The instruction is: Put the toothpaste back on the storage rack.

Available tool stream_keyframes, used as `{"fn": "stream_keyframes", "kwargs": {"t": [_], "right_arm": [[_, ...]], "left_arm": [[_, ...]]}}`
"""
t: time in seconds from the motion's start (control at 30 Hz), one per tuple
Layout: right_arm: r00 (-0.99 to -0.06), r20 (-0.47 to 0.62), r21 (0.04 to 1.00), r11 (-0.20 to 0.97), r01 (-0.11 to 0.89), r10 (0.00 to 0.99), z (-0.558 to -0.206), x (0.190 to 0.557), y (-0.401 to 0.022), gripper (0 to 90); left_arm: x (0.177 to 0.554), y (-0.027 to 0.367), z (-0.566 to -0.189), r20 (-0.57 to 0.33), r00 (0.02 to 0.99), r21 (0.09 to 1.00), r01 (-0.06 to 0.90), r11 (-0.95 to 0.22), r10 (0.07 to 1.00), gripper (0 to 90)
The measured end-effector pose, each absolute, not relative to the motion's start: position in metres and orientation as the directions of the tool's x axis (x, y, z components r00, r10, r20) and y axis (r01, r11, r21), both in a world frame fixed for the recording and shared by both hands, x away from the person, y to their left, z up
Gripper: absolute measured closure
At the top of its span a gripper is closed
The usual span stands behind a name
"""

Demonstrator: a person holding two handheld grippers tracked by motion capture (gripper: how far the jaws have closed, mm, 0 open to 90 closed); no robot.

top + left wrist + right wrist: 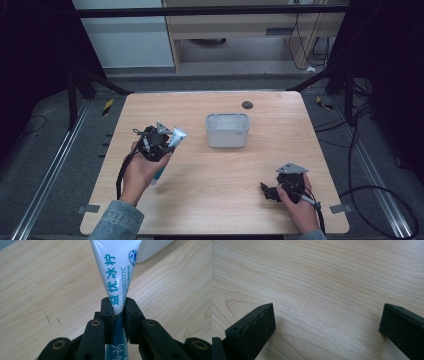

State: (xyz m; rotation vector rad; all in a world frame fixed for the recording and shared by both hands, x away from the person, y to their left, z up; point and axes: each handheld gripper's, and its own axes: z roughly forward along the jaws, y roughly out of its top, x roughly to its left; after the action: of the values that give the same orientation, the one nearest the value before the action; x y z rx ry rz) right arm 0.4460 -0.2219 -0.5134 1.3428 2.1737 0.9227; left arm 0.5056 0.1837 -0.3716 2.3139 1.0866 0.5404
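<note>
Clearly the left gripper (119, 305) pinches a white tube (115, 270) with teal print, its jaws pressed on the tube's narrow middle. In the high view the left gripper (159, 144) is over the table's (210, 200) left side, the tube (176, 137) sticking out on both sides, one end toward the grey bin (227, 131) at centre. Near right, the right gripper (327, 325) sits over bare wood, jaws spread wide with nothing between them.
</note>
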Motion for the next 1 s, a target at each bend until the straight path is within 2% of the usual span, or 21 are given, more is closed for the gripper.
{"fn": "stream_keyframes", "kwargs": {"t": [0.2, 1.0], "right_arm": [[-0.444, -0.009, 0.724, 0.313, 0.615, 0.896, -0.513, 0.446, -0.222, 0.4], [-0.449, -0.005, 0.722, 0.314, 0.617, 0.894, -0.513, 0.45, -0.22, 0.4]], "left_arm": [[0.509, 0.183, -0.363, 0.093, 0.594, 0.648, 0.573, -0.501, 0.799, 79.1], [0.526, 0.157, -0.327, 0.091, 0.649, 0.743, 0.461, -0.485, 0.755, 79.2]]}}
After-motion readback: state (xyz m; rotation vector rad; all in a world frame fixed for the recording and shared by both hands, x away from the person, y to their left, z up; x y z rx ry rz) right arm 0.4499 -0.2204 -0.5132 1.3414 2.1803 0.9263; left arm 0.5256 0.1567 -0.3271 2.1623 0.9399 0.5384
